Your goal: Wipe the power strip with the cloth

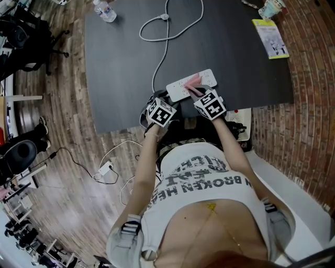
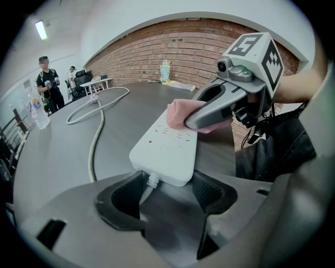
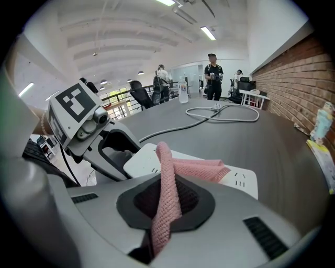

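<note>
Right claw (image 3: 165, 201) nearest in its own view, jaws pressed together on a pink cloth (image 3: 167, 178); a strip of the cloth runs up out of the claw and folds over onto the power strip (image 3: 243, 180)

Left claw (image 2: 167, 188) has its jaws set wide, with the cord end of the white power strip (image 2: 165, 149) between them; both pads look to be against its sides, so it is pinching that end

The cable (image 2: 94, 141) leaves the strip right at the left claw and curves away over the desk (image 2: 57, 157)

Head view: both claws sit at the near edge of the dark desk (image 1: 120, 63), left claw (image 1: 168, 98) on the strip's left end, right claw (image 1: 194, 90) over its middle

Power strip (image 1: 191, 84) lies flat near the front edge of the desk, slightly angled, with the cloth (image 1: 192, 79) draped on its top face under the right claw

Left gripper view shows the right claw (image 2: 209, 110) pressing the cloth (image 2: 178, 112) onto the far half of the strip

The cable (image 1: 167, 31) loops toward the far side of the desk

Further back: water bottle (image 1: 106, 10) at the far left corner, yellow-edged booklet (image 1: 270, 38) and a small cup (image 1: 272, 8) at the far right

Brick wall (image 2: 172, 52) behind the desk; people (image 3: 213, 76) stand well beyond it
</note>
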